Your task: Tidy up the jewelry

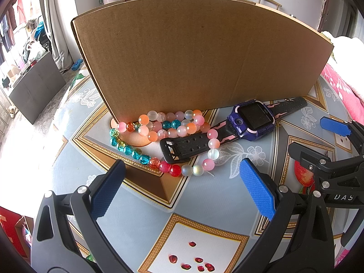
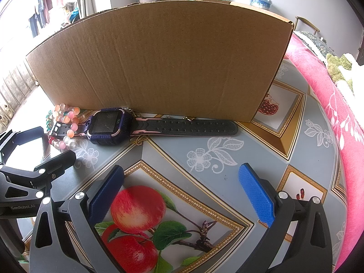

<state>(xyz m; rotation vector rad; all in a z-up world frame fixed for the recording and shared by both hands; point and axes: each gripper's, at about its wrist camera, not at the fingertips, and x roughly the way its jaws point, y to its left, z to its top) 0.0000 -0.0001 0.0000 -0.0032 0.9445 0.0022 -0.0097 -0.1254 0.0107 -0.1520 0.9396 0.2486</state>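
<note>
**Ana:** Against the foot of the cardboard box (image 1: 200, 52), what is lying on the worktop (image 1: 204, 204)?

**Ben:** One smartwatch (image 1: 252, 118), purple-cased with a dark screen and a black-and-pink strap, is lying flat, strap stretched out along the box wall. Beaded bracelets (image 1: 173, 125) are piling up beside it, peach, pink and frosted white beads in one, teal, red and orange in another. I am counting at least two; the tangle is hiding the exact number. One loop is lying over the buckle end of the strap.

**Ana:** And the claws?

**Ben:** The left claw (image 1: 182, 188) is hovering wide open, gripping nothing, just short of the beads. The right claw (image 2: 182, 191) is also gaping, empty, over the printed apples, well apart from the watch.

**Ana:** Room to move?

**Ben:** The box is walling off the far side. Open patterned surface is stretching between both claws and the jewelry. A pink blanket (image 2: 329, 104) is running along the worktop's right edge.
</note>
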